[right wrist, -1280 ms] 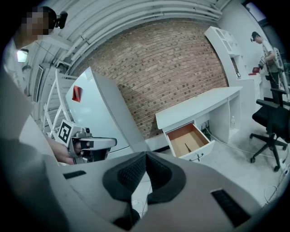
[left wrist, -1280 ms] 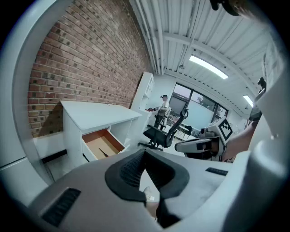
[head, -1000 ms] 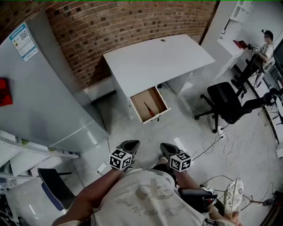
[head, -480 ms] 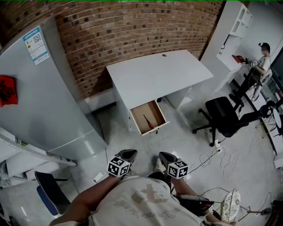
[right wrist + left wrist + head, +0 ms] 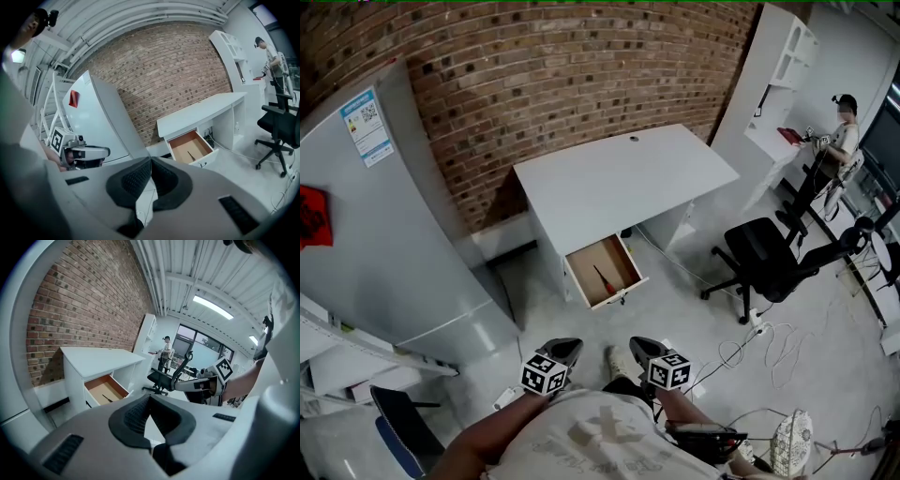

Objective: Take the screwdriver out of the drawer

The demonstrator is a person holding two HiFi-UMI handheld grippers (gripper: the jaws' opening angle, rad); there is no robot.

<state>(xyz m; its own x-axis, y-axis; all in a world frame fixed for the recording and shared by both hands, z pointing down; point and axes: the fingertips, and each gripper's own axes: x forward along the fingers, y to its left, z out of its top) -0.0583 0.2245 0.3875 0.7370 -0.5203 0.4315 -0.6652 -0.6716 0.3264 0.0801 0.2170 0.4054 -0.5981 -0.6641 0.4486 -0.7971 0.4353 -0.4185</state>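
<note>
A brick wall [image 5: 581, 66] filled the far side of the room, and a tall grey refrigerator [image 5: 394, 253] stood at my left. Against the bricks stood a white desk with a broad tabletop [image 5: 619, 183]. A black office chair [image 5: 764, 258] sat on the grey floor [image 5: 694, 291] off to the right of it, near some loose cables [image 5: 769, 342]. Beneath the tabletop's front edge one wooden drawer [image 5: 587, 262] stood pulled out. I held both tools low before me, well apart from the desk. My left hand-held gripper [image 5: 563, 350] and my right hand-held gripper [image 5: 643, 348] were side by side, each pointing toward the drawer. The left one's jaws were together with nothing between them, and the right one's jaws were likewise pressed together and empty. The screwdriver [image 5: 602, 278] lay on the drawer's bottom, its red handle nearer the drawer front and its dark shaft pointing back under the tabletop, well apart from both jaws.
</note>
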